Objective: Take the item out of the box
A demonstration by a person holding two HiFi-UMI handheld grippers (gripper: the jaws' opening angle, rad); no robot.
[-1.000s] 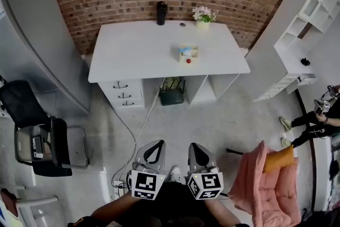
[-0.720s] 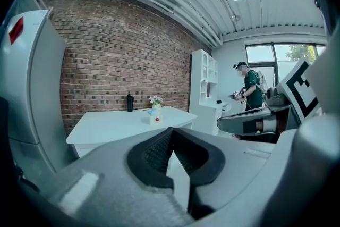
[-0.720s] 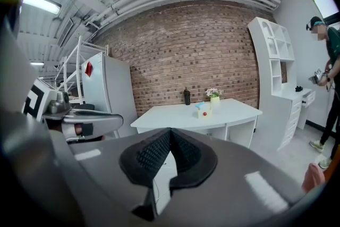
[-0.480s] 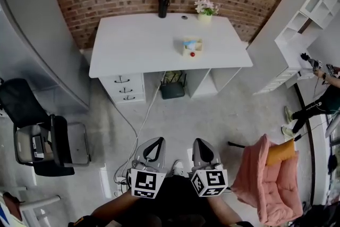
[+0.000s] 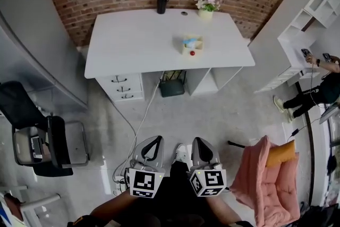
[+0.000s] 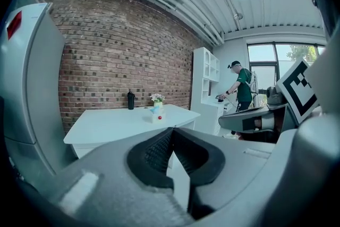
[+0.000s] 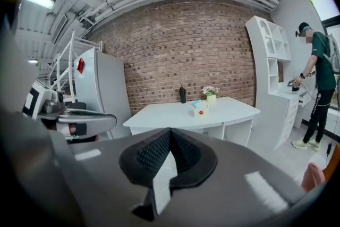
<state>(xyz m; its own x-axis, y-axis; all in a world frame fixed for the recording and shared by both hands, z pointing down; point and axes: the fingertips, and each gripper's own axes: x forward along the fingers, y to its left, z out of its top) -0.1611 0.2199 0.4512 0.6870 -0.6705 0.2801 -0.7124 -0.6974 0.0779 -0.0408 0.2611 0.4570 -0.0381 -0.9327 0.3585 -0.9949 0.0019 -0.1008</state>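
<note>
A small cream box [image 5: 191, 45] with a red dot on its front and a light blue item sticking out of its top stands on the white desk [image 5: 133, 45], right of the middle. The same box [image 6: 156, 114] [image 7: 200, 108] shows far ahead in both gripper views. My left gripper [image 5: 154, 142] and right gripper [image 5: 197, 143] hang side by side low over the floor, well short of the desk. Both are shut with nothing between their jaws.
A black bottle [image 5: 161, 0] and a potted flower [image 5: 206, 7] stand at the desk's back edge by the brick wall. Drawers [image 5: 123, 90] and a black bin [image 5: 172, 90] sit under the desk. Black chair [image 5: 40, 141] left, pink chair [image 5: 265, 175] right, a person [image 5: 313, 90] by the white shelf.
The desk and box have shifted slightly in the view and look a little nearer. Both grippers stay shut at the bottom of the view. The person at the right has moved toward the shelf.
</note>
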